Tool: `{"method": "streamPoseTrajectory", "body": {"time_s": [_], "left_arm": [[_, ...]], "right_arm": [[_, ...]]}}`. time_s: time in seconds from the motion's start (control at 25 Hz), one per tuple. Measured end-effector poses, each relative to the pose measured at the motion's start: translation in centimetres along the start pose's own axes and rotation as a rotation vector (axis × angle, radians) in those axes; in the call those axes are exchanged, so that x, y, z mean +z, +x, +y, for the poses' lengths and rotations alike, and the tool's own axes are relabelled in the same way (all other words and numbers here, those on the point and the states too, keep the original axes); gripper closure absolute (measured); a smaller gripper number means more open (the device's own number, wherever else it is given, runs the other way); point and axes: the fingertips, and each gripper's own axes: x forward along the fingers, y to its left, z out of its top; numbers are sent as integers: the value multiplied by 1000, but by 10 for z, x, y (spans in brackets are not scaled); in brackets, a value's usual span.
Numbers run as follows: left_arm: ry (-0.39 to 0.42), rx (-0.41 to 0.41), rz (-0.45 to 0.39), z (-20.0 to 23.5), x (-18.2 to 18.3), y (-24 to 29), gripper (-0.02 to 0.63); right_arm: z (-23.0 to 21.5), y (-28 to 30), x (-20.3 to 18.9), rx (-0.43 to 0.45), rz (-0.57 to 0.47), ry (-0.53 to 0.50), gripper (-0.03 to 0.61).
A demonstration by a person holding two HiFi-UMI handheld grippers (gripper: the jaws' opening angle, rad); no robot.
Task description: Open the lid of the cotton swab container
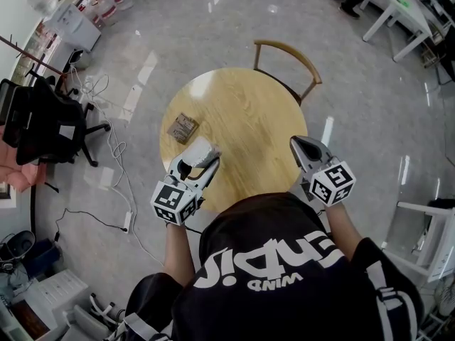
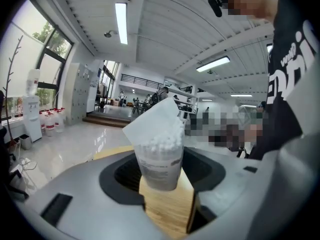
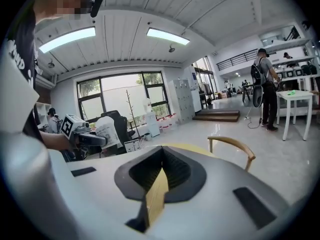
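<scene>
Left gripper point(image 2: 165, 184) grasps the cotton swab container point(image 2: 159, 160), steadying it above the table point(image 1: 249, 119) near its 7 o'clock edge. The lid point(image 2: 150, 121) stands tilted up. Right gripper point(image 3: 159, 176), at 4 o'clock, is clenched empty, likely free to work the lid.

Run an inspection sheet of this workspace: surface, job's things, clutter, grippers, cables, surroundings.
Surface: round wooden table.
Job's things: cotton swab container between the left jaws; its lid is tipped open and the swabs show.
Clutter: one small brown item on the table; cannot tell what.
Grippers: left gripper shut on the container; right gripper shut, empty.
Cables: white cables on the floor, left.
Surroundings: wooden chair; black office chair.
</scene>
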Motion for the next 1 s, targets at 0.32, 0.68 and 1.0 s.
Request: {"method": "streamPoseTrajectory", "body": {"time_s": [0.32, 0.68, 1.0], "left_arm": [[-17, 32, -28, 5, 8, -5, 368], [-12, 24, -30, 3, 8, -2, 368], [-2, 38, -41, 2, 13, 0, 368]], "right_arm": [[-3, 2, 3, -28, 4, -31, 577], [-3, 3, 3, -52, -10, -23, 577], [-3, 2, 9, -58, -25, -25, 577]]}}
